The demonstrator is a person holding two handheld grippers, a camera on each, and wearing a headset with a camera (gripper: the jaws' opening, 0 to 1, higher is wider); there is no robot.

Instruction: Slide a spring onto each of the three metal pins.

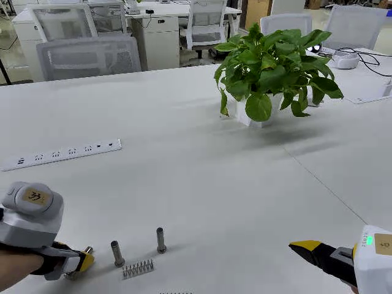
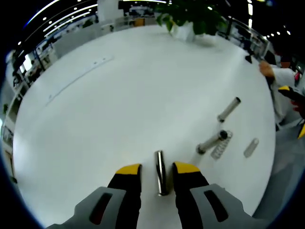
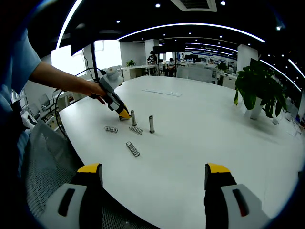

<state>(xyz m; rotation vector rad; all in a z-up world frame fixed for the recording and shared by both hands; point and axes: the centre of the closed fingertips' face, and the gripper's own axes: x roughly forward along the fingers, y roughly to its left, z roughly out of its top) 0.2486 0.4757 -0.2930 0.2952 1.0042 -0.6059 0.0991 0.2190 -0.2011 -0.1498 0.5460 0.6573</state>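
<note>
One pin point(image 2: 161, 172) stood between the left gripper's point(image 2: 157, 168) part-open jaws, clear of both; two other pins point(image 2: 209, 142) stood at its 2 o'clock. Right gripper point(image 3: 153, 168) jaws were wide apart, empty.

Over at the lower right of the head view, the right gripper point(image 1: 307, 247) is cut off by the corner of the frame, so just one yellow-tipped jaw shows. At the lower left, the left gripper point(image 1: 83, 262) covers most of a pin point(image 1: 87, 250). Only the pin's top pokes out past the yellow tip, and from there I can't tell whether the jaws touch it. A spring point(image 1: 174, 293) at the bottom edge is sliced down to a sliver. The plant's pot point(image 1: 240, 115) sits mostly buried behind leaves. In the left gripper view, the pin's near end runs out of sight between the jaws at lower centre. A spring at the right of that view point(image 2: 251, 147) is too smeared to count its coils.
</note>
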